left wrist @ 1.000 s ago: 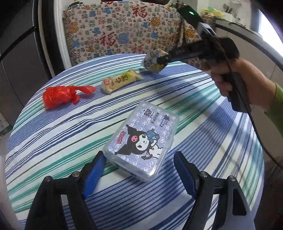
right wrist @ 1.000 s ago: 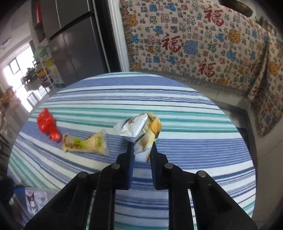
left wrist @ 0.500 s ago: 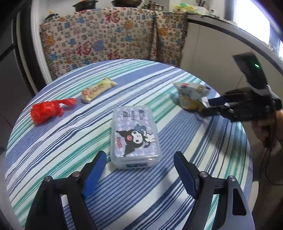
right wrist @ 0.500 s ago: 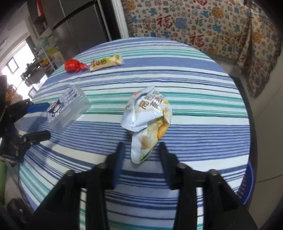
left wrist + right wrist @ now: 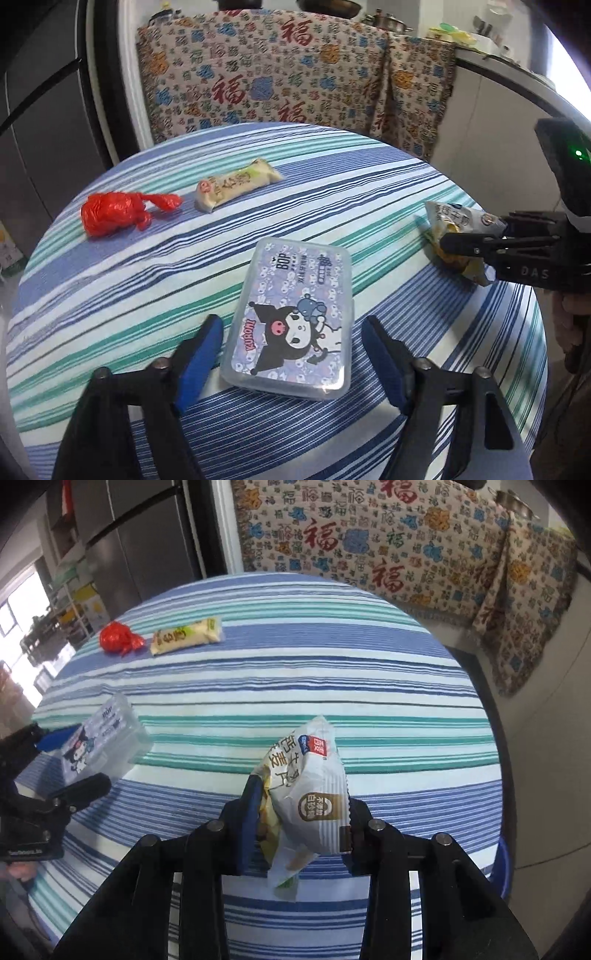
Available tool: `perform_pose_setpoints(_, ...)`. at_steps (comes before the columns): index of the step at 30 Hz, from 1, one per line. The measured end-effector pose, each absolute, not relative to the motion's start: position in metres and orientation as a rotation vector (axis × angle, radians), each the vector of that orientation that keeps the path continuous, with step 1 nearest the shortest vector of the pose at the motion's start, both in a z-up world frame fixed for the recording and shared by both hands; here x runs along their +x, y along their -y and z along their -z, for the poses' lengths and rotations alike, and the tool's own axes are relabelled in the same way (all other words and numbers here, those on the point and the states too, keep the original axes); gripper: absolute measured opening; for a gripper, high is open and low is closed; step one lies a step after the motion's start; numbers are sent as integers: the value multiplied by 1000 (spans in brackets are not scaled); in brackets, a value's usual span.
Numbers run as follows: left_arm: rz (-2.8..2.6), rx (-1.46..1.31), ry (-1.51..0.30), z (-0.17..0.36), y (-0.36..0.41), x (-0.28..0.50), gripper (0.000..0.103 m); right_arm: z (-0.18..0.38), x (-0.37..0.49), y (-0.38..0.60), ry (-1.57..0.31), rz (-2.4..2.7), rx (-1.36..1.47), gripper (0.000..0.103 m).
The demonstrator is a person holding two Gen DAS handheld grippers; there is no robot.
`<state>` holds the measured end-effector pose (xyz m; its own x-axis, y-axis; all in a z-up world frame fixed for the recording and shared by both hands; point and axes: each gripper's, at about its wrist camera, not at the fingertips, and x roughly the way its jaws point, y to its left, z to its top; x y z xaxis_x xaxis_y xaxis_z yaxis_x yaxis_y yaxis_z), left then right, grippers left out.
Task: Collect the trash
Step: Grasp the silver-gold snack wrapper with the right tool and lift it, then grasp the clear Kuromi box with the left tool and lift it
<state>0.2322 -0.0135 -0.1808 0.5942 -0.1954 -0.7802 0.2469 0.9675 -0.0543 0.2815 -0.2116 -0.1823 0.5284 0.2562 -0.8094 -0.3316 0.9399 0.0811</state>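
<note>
A round table [image 5: 406,177] under a blue, teal and white striped cloth fills the room's middle. Beyond its far edge hangs a patterned throw [image 5: 295,77] with red characters, draped over furniture. Left of the throw stands a steel refrigerator [image 5: 147,542]. Further left, daylight floods a window [image 5: 18,609]. Right of the table runs a pale countertop [image 5: 498,62].

In the left wrist view the snack wrapper [image 5: 448,221] is half covered by the right gripper [image 5: 469,238], whose body runs off the right edge; only a sliver of the hand [image 5: 570,325] holding it shows. In the right wrist view the wrapper's lower part sits behind the fingers [image 5: 247,819], so contact on the right side is unclear. The plastic box [image 5: 101,742] is partly hidden by the left gripper [image 5: 70,764]. Print on the far wrapper [image 5: 186,637] is too small to read.
</note>
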Motion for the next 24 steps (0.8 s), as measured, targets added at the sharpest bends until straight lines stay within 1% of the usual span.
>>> perform_pose_setpoints(1, 252, 46, -903, 180, 12, 234, 66, 179, 280, 213, -950, -356, -81, 27)
perform_pose_setpoints(4, 222, 56, -895, 179, 11, 234, 66, 172, 274, 216, -928, -377, -53, 23)
perform_pose_setpoints(24, 214, 62, -893, 180, 14, 233, 66, 168, 258, 225, -922, -426, 13, 22)
